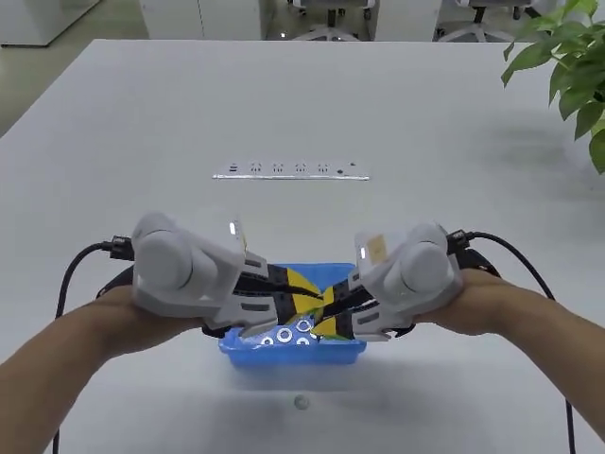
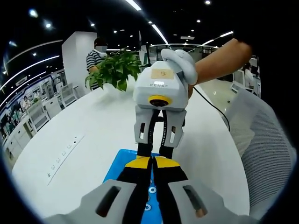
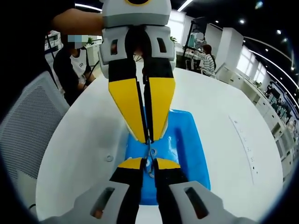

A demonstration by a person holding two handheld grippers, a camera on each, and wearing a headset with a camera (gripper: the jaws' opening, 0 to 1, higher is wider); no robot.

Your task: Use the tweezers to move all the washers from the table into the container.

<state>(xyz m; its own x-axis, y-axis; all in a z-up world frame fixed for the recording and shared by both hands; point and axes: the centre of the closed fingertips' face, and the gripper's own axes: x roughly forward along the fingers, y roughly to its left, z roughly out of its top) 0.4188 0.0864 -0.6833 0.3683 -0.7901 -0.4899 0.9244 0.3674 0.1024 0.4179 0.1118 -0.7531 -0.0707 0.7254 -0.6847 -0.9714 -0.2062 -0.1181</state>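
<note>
Clenching the tweezers [image 3: 150, 154] jointly, left gripper [image 2: 153, 161] and right gripper [image 3: 149, 164] risk dropping them if either slackens, stranding the container's [image 1: 293, 357] six-o'clock washer [image 1: 301, 403].

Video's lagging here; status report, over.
Left gripper, right gripper shut on tweezers over blue container. Washers inside. One washer on table.

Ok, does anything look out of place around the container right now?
One washer lies on the table just outside the blue container, on the person's side; the other washers are inside it. Nothing else stands out.
</note>
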